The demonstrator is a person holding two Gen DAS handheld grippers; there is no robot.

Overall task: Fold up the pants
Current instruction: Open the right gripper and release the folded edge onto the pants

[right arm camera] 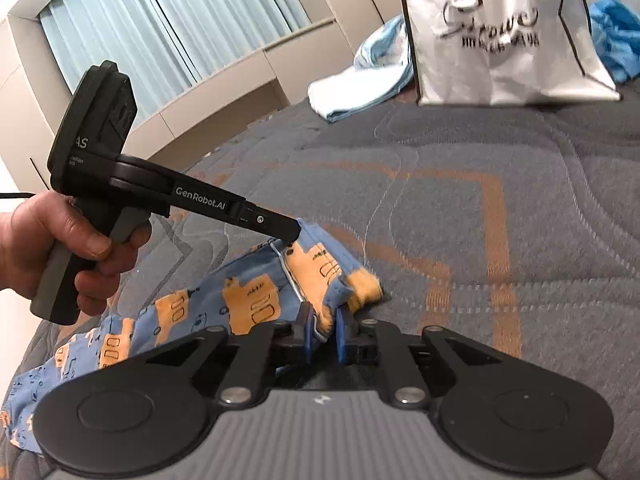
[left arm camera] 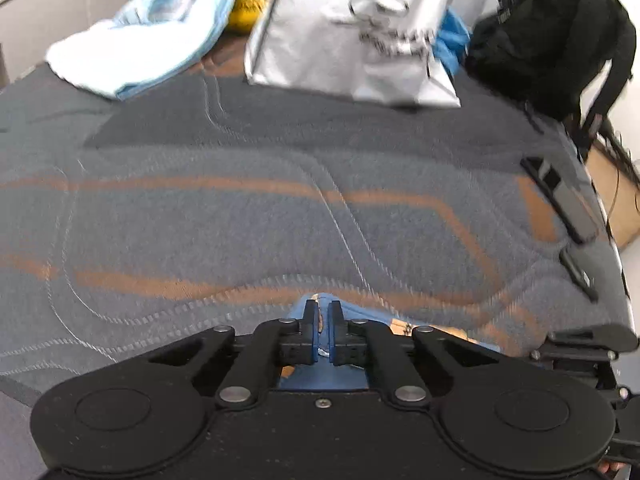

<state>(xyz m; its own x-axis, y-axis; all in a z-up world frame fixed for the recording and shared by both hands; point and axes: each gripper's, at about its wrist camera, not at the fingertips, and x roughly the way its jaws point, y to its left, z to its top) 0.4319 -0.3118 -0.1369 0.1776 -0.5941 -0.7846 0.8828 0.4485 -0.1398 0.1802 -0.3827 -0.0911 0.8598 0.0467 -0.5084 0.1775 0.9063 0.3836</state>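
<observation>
The pants [right arm camera: 248, 300], blue with orange blocks printed on them, lie crumpled on the bed [right arm camera: 500, 220] in the lower left of the right wrist view, running from the bottom left edge up toward the frame's middle. The right tongs [right arm camera: 325, 334] are clenched on a bunched edge of the fabric at lower centre, a fold of blue and orange cloth pinched between the blue pads [right arm camera: 343, 334]. In the same view the left tongs [right arm camera: 291, 236] reach in from the left, their black tip resting on the upper edge of the pants just above and left of the right tongs' grip; a hand [right arm camera: 60, 248] holds their handle at the left edge. In the left wrist view the left tongs [left arm camera: 324, 330] sit at lower centre, nearly closed on a thin strip of the pants [left arm camera: 348, 318], with more blue cloth showing below and to the right of them. The bed cover is grey quilting with orange bands. Toward the top of both views a white bag [right arm camera: 504, 32] with dark lettering stands on the bed, with pale blue and white cloth [right arm camera: 360, 84] heaped to its left. In the left wrist view a black backpack [left arm camera: 552, 36] sits at the upper right.
</observation>
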